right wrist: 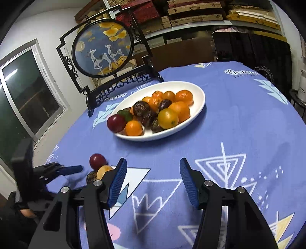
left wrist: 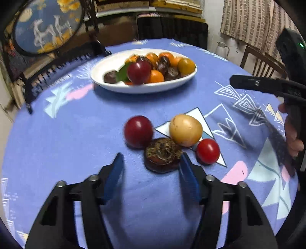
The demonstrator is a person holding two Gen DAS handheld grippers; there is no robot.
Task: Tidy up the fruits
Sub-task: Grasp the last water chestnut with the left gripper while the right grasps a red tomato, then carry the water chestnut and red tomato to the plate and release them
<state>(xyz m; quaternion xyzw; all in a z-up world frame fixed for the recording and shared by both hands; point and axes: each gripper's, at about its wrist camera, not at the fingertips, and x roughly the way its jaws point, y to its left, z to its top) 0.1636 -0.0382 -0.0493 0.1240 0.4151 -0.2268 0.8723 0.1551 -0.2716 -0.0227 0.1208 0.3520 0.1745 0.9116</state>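
My left gripper (left wrist: pixel 151 164) gapes empty around the dark mangosteen (left wrist: pixel 162 155); its rind looks hard, so I'd pinch its sides at 3 and 9 o'clock. Right gripper (right wrist: pixel 153 172) open, empty.

Dim indoor light, motion blur, fisheye-warped edges.

Wall (right wrist: pixel 44 24): white, plain.
Window (right wrist: pixel 24 90): aluminium-framed, dark.
Shelving (right wrist: pixel 200 13): stacked boxes.
Table covering (right wrist: pixel 239 118): blue patterned cloth.
Chair (left wrist: pixel 262 61): wooden.

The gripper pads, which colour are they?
Blue, ribbed pads, clearest in the right wrist view.
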